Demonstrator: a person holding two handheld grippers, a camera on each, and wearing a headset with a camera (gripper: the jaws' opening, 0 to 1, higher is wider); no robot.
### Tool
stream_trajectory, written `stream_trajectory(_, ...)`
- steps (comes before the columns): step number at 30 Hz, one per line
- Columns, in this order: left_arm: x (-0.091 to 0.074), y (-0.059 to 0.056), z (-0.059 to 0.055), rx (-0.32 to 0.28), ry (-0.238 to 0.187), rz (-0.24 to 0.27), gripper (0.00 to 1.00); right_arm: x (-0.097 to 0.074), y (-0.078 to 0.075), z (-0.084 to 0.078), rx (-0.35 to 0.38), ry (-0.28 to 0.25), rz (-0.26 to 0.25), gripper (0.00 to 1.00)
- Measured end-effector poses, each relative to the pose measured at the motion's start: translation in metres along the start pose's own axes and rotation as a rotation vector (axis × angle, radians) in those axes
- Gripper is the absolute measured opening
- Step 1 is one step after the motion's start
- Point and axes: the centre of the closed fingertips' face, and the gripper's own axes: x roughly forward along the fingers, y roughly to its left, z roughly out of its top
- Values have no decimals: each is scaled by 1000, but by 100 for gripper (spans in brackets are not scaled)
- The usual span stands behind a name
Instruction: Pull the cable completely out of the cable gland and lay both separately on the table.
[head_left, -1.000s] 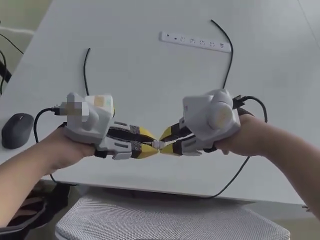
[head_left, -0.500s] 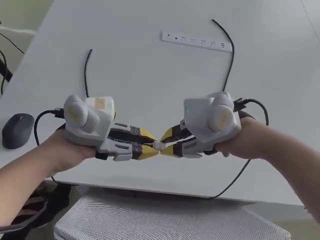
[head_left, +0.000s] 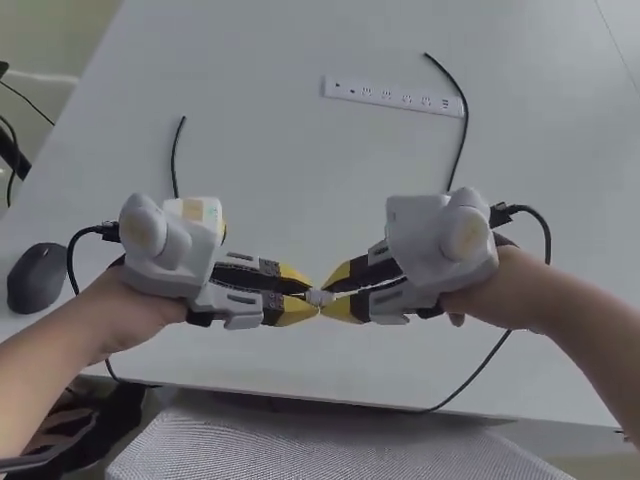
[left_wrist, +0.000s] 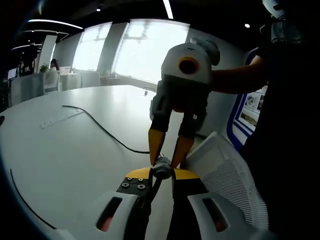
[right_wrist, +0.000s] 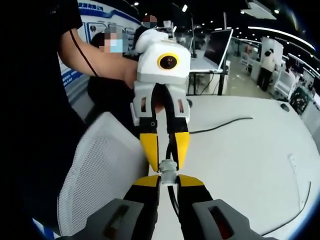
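Observation:
A small grey cable gland (head_left: 318, 297) hangs over the near edge of the white table (head_left: 300, 150), between my two grippers, which meet tip to tip. In the left gripper view the gland (left_wrist: 161, 168) sits at my left gripper's (left_wrist: 162, 175) yellow tips, and a dark cable (left_wrist: 151, 189) runs back between the nearly closed jaws. The right gripper view shows the gland (right_wrist: 168, 171) at my right gripper's (right_wrist: 171, 181) tips, with black cable (right_wrist: 173, 200) trailing between those jaws. In the head view the left gripper (head_left: 300, 302) and right gripper (head_left: 338, 300) both look shut.
A white power strip (head_left: 394, 95) with a black cord (head_left: 458, 120) lies at the far side of the table. A loose black cable (head_left: 175, 155) lies at the left and a dark mouse (head_left: 38, 275) near the left edge. A mesh chair (head_left: 300, 445) is below the near edge.
The head camera has shifted a little. Both grippers stay tip to tip on the gland, and the right hand sits slightly further right and lower.

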Motion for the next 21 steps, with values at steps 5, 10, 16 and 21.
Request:
stream_trajectory(5, 1, 2, 4, 19, -1, 5, 15, -9, -4, 4, 96, -59, 30, 10)
stream_trajectory(10, 2, 1, 6, 34, 0, 2, 15, -21, -12, 6, 195, -113, 70, 12)
stream_trajectory(16, 5, -2, 6, 52, 6, 3, 15, -27, -4, 11, 279, -122, 146, 14)
stream_trajectory(21, 5, -3, 9, 64, -2, 3, 15, -24, 3, 10, 389, -131, 237, 18)
